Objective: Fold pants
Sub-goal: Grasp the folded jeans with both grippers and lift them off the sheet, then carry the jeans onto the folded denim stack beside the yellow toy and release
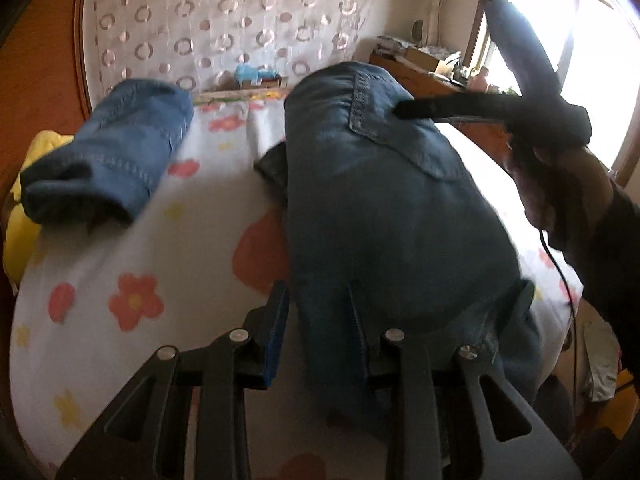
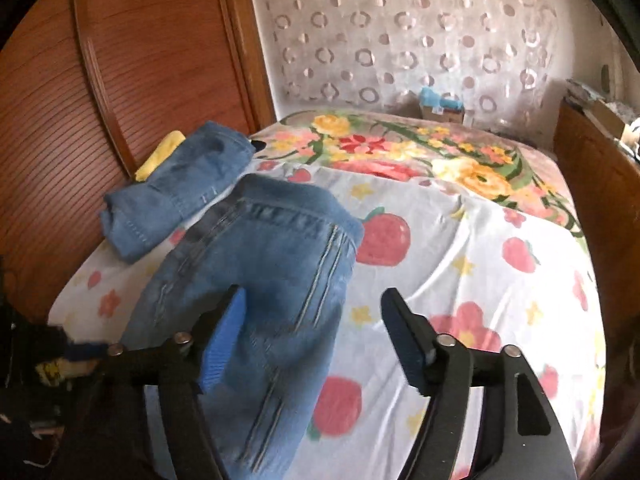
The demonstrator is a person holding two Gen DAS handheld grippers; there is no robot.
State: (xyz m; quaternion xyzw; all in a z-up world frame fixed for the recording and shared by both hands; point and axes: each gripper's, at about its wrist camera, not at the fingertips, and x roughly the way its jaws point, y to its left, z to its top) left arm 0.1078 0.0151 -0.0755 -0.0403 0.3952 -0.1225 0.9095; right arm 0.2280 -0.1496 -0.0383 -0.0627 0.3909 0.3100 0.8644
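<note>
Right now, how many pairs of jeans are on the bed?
2. One folded pair lies near the wooden wall beside something yellow; the other pair is near the bed's front edge, in the left jaws. More could be out of view.

A home bedroom: floral-sheeted bed (image 2: 460,240), wooden wardrobe (image 2: 120,80), curtained window (image 1: 540,40).
</note>
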